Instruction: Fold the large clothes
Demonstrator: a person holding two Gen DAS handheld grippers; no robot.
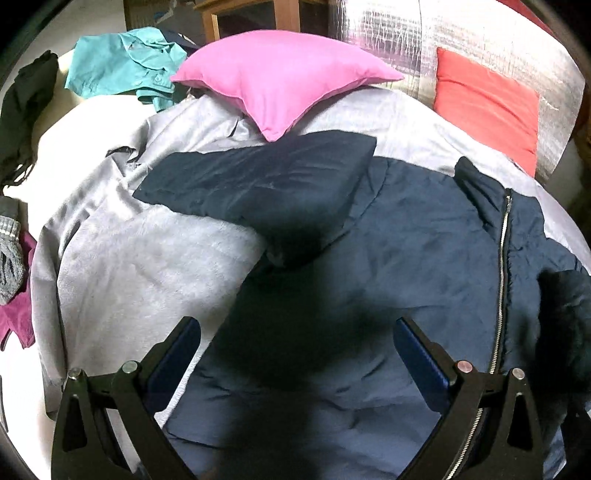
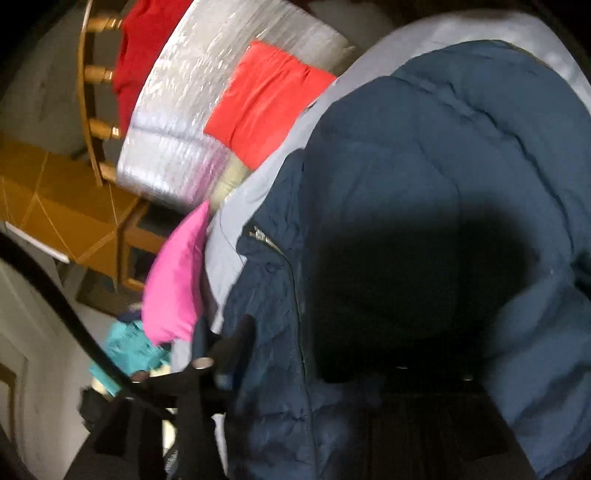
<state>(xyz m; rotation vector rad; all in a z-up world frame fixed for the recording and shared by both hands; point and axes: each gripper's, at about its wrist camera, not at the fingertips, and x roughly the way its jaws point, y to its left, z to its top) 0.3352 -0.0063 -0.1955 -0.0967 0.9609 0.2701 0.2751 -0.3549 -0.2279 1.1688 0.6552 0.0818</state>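
Note:
A navy puffer jacket (image 1: 406, 240) lies spread on a grey blanket (image 1: 147, 266), its zipper (image 1: 503, 258) running down the right side. One sleeve (image 1: 258, 184) is folded across toward the left. My left gripper (image 1: 295, 332) hovers over the jacket's lower part, open, with nothing between its fingers. The right wrist view is blurred and tilted. It shows the jacket (image 2: 406, 147) close up with the zipper's top end (image 2: 273, 245). My right gripper (image 2: 306, 343) has its jaws apart; the left finger (image 2: 240, 332) shows beside the cloth, and the other is lost in dark shadow.
A pink pillow (image 1: 280, 77) and an orange-red pillow (image 1: 487, 103) sit at the bed's far end against a silver foil mat (image 1: 406, 29). A teal garment (image 1: 122, 62), a dark garment (image 1: 26, 103) and a grey knit piece (image 1: 11, 258) lie at the left. Wooden furniture (image 2: 66, 206) stands beside the bed.

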